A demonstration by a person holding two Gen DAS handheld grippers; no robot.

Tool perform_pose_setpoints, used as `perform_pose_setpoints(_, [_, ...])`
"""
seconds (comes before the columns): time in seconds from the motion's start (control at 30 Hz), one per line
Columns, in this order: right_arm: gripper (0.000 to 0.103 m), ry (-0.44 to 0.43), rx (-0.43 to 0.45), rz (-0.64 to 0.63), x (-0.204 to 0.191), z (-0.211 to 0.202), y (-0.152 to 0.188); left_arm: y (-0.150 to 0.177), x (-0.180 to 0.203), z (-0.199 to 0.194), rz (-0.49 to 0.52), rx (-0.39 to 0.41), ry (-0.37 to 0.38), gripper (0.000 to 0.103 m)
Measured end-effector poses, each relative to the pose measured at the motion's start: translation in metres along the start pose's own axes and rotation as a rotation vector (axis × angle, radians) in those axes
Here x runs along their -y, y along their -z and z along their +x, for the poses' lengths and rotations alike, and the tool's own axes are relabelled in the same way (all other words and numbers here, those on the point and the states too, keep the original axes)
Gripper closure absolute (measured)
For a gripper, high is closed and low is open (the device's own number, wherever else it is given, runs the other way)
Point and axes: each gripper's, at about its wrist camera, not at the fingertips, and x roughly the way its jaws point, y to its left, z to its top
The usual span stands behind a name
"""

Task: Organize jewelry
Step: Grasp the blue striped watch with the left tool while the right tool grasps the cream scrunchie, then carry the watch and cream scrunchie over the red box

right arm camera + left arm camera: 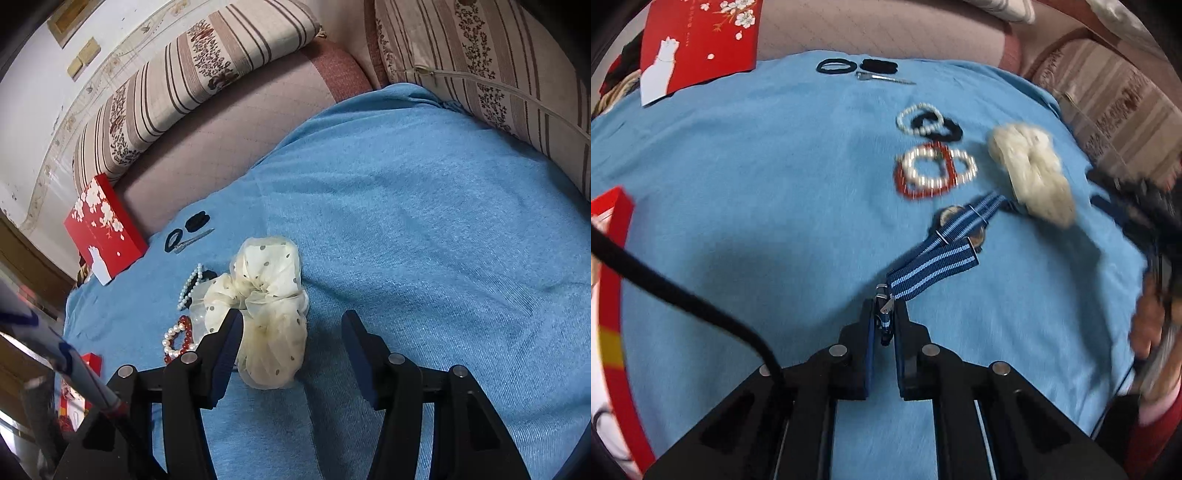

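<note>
A watch with a blue striped fabric strap (934,269) lies on the blue cloth (738,184). My left gripper (885,310) is shut on the strap's buckle end. Beyond it lie a red bead bracelet crossed with pearl bracelets (934,171), a pearl bracelet over black hair ties (923,120), and a cream dotted scrunchie (1030,173). In the right wrist view my right gripper (291,321) stands open over the scrunchie (266,310). The scrunchie rests against the left finger, clear of the right one. The bracelets (179,339) lie just left of it.
Two black hair ties (836,66) and a metal hair clip (884,77) lie at the cloth's far edge. A red flowered box lid (698,40) sits far left, and a red box (613,295) at the left edge. Striped sofa cushions (498,74) border the cloth.
</note>
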Motion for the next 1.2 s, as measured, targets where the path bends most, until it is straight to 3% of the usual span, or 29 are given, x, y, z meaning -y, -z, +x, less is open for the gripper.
perform_pose_setpoints(0.13, [0.043, -0.019, -0.003, 0.026, 0.003, -0.002, 0.000, 0.023, 0.001, -0.025, 0.052, 0.018, 0.014, 0.094])
perform_pose_setpoints(0.2, [0.041, -0.026, -0.002, 0.024, 0.001, -0.002, 0.000, 0.026, 0.007, -0.038, 0.088, 0.064, 0.009, 0.085])
perform_pose_setpoints(0.27, [0.039, -0.025, -0.003, 0.014, -0.001, -0.001, 0.001, 0.025, 0.012, -0.048, 0.109, 0.116, 0.012, 0.060])
perform_pose_setpoints(0.3, [0.038, -0.023, -0.004, 0.009, -0.002, 0.000, 0.001, 0.021, 0.017, -0.050, 0.120, 0.144, 0.021, 0.054])
perform_pose_setpoints(0.43, [0.037, 0.005, -0.015, -0.006, -0.003, 0.008, 0.002, 0.000, 0.042, -0.033, 0.167, 0.155, 0.055, 0.054])
perform_pose_setpoints(0.63, [0.037, 0.029, -0.024, -0.013, -0.002, 0.023, 0.001, -0.024, 0.067, 0.023, 0.253, 0.085, -0.011, 0.053])
perform_pose_setpoints(0.77, [0.037, 0.028, -0.037, -0.032, -0.008, 0.035, 0.001, -0.027, 0.068, 0.031, 0.249, 0.086, -0.029, 0.053])
perform_pose_setpoints(0.83, [0.037, 0.034, -0.036, -0.061, -0.014, 0.040, 0.002, -0.027, 0.067, 0.032, 0.237, 0.086, -0.049, 0.058])
perform_pose_setpoints(0.87, [0.037, 0.046, -0.038, -0.089, -0.020, 0.043, 0.003, -0.027, 0.066, 0.033, 0.233, 0.089, -0.070, 0.065])
perform_pose_setpoints(1.03, [0.079, 0.068, -0.062, -0.172, -0.036, 0.053, 0.011, -0.024, 0.061, 0.028, 0.192, 0.090, -0.045, 0.066])
perform_pose_setpoints(1.2, [0.088, 0.043, -0.035, -0.175, -0.042, 0.038, 0.009, -0.017, 0.054, 0.008, 0.143, 0.119, -0.028, 0.066])
